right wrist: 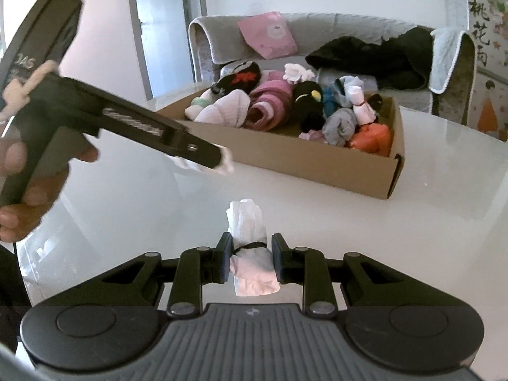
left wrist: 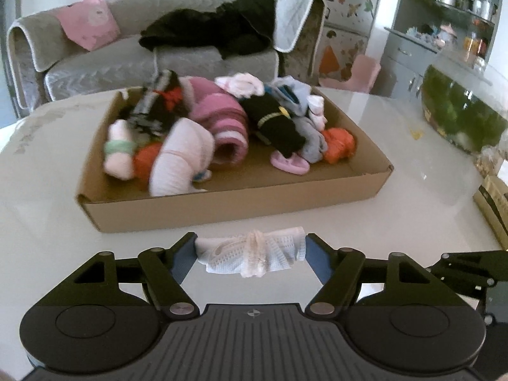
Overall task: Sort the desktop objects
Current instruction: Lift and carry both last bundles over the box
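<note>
A shallow cardboard box [left wrist: 222, 203] on the white table holds several rolled sock bundles in pink, black, grey and orange; it also shows in the right wrist view [right wrist: 317, 165]. My left gripper [left wrist: 250, 250] is shut on a white mesh sock bundle [left wrist: 254, 252] and holds it just in front of the box. In the right wrist view the left gripper [right wrist: 219, 158] shows at the left with that bundle [right wrist: 227, 163]. My right gripper [right wrist: 249, 262] is shut on a white and pink sock bundle [right wrist: 250, 254] tied with a black band, above the table.
A grey sofa [left wrist: 127, 50] with a pink cushion and black clothes stands behind the table. A fish tank [left wrist: 460, 111] and a cardboard carton [left wrist: 495, 206] sit at the table's right edge. Shelves stand at the far right.
</note>
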`<move>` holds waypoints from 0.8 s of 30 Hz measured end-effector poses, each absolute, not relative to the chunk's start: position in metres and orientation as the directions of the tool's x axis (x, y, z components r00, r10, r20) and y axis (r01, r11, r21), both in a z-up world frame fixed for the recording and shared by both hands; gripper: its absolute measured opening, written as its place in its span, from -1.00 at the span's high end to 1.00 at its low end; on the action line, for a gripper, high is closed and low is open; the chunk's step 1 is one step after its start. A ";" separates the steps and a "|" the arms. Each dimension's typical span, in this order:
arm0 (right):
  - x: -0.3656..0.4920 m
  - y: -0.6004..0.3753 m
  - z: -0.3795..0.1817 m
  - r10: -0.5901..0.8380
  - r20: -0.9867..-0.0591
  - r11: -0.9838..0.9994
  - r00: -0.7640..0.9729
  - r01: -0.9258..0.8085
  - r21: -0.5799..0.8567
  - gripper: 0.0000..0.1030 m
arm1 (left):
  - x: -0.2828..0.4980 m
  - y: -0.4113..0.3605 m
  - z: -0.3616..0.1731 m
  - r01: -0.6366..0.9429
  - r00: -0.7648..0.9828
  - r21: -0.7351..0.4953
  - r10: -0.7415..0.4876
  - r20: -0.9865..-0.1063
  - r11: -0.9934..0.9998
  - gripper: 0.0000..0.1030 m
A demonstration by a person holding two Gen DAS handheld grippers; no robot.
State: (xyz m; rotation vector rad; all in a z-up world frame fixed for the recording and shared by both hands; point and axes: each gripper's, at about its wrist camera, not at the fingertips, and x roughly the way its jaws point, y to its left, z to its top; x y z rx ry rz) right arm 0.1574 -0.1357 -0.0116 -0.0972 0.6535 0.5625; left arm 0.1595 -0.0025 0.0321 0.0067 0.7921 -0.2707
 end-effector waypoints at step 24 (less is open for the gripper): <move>0.207 -0.209 0.122 0.386 -0.210 0.919 0.898 -0.354 0.174 0.54 | 0.152 0.056 0.170 0.130 0.941 -0.137 -0.165 -0.296 0.982 -0.51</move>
